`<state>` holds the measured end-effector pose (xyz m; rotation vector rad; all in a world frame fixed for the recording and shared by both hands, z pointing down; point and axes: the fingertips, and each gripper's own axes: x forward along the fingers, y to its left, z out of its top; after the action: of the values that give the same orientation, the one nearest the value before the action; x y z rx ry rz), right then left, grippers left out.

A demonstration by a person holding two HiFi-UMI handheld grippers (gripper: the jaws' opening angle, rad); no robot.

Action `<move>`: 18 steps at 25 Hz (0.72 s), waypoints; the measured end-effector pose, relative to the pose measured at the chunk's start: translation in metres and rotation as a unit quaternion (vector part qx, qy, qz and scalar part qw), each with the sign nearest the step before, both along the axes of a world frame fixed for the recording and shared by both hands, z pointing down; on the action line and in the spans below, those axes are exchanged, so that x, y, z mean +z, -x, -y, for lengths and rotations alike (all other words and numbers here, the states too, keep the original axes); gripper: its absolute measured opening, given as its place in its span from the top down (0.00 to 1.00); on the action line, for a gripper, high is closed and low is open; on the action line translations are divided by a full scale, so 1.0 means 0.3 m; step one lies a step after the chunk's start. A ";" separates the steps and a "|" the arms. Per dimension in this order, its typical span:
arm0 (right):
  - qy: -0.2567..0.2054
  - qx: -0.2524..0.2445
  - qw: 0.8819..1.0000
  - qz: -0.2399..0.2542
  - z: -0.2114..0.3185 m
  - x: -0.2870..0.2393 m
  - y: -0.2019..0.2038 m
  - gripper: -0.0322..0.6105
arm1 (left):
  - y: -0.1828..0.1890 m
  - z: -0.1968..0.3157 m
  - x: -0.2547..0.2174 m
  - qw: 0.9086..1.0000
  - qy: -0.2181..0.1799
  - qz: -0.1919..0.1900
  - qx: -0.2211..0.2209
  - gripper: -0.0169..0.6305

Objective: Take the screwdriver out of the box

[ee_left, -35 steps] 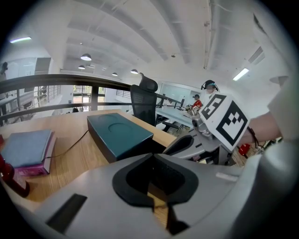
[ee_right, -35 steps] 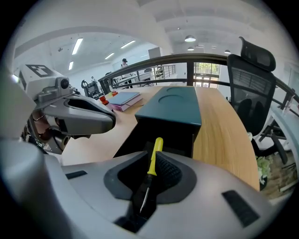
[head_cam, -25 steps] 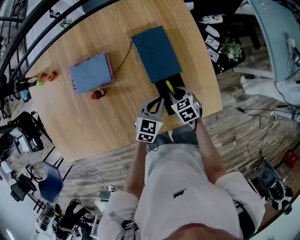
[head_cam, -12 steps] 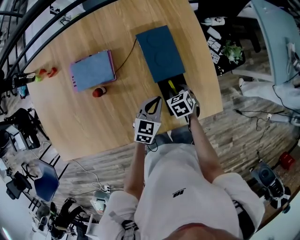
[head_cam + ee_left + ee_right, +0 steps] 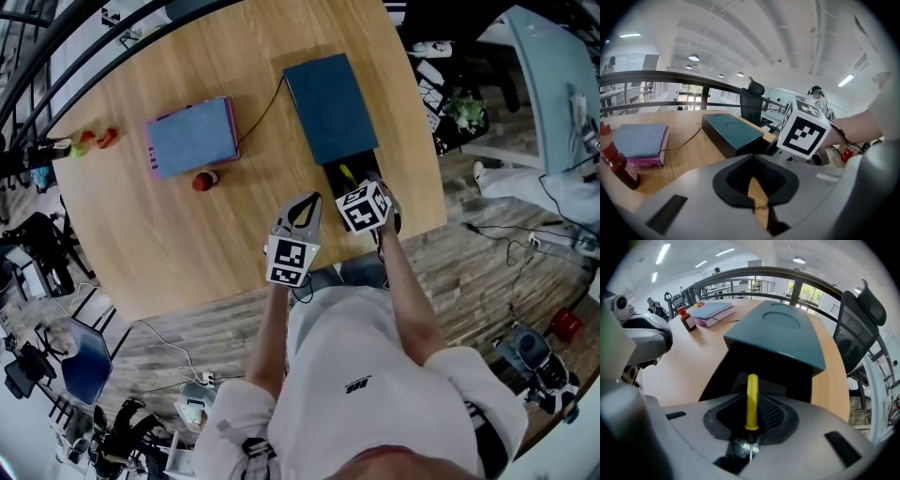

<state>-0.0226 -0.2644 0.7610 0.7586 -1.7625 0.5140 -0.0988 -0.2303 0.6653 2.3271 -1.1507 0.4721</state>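
A teal box (image 5: 330,108) lies on the round wooden table (image 5: 187,225), its black drawer (image 5: 361,167) pulled out toward me. A yellow-handled screwdriver (image 5: 344,172) lies in the drawer. My right gripper (image 5: 355,187) points steeply down over it. In the right gripper view the yellow handle (image 5: 751,399) stands between the jaws of the right gripper (image 5: 751,401), which are closing, with a gap still showing on the left. The box (image 5: 780,331) rises behind. My left gripper (image 5: 314,200) hovers shut and empty left of the drawer; its left gripper view shows the tips (image 5: 751,157) meeting.
A blue book (image 5: 190,137) on a pink one lies at the table's left, with a small red bottle (image 5: 203,180) beside it and a black cable (image 5: 258,117) running to the box. Small red objects (image 5: 98,140) sit near the far left edge. The table edge (image 5: 412,230) is close by the drawer.
The right gripper has tipped further down over the drawer and its jaws have narrowed round the screwdriver. The left gripper has drifted slightly sideways. The whole view has shifted a little.
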 end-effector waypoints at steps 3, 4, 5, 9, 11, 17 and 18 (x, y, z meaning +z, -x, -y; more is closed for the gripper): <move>0.014 0.012 0.999 0.035 -0.005 -0.005 0.010 0.85 | 0.001 0.001 -0.006 1.000 -0.003 0.001 0.007 0.95; 0.018 0.013 0.999 0.048 -0.008 -0.007 0.014 0.85 | 0.001 0.001 -0.009 1.000 -0.004 0.001 0.009 0.95; 0.019 0.014 0.998 0.056 -0.011 -0.011 0.014 0.85 | 0.001 0.002 -0.013 1.000 -0.005 0.001 0.011 0.95; 0.012 0.024 0.997 0.069 -0.023 -0.027 0.004 0.85 | 0.002 0.010 -0.032 1.000 -0.013 0.004 0.020 0.95; 0.006 0.031 0.996 0.079 -0.027 -0.046 -0.003 0.85 | -0.001 0.017 -0.040 1.000 -0.017 0.006 0.023 0.95; -0.030 0.035 0.992 0.115 -0.033 -0.147 -0.021 0.85 | -0.022 0.026 -0.081 0.999 -0.029 0.010 0.033 0.95; -0.039 0.035 0.991 0.123 -0.032 -0.167 -0.023 0.85 | -0.027 0.027 -0.089 0.999 -0.031 0.011 0.034 0.95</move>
<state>-0.0156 -0.2547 0.7108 0.8427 -1.9999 0.6098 -0.0908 -0.2384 0.6385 2.4268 -1.1148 0.4942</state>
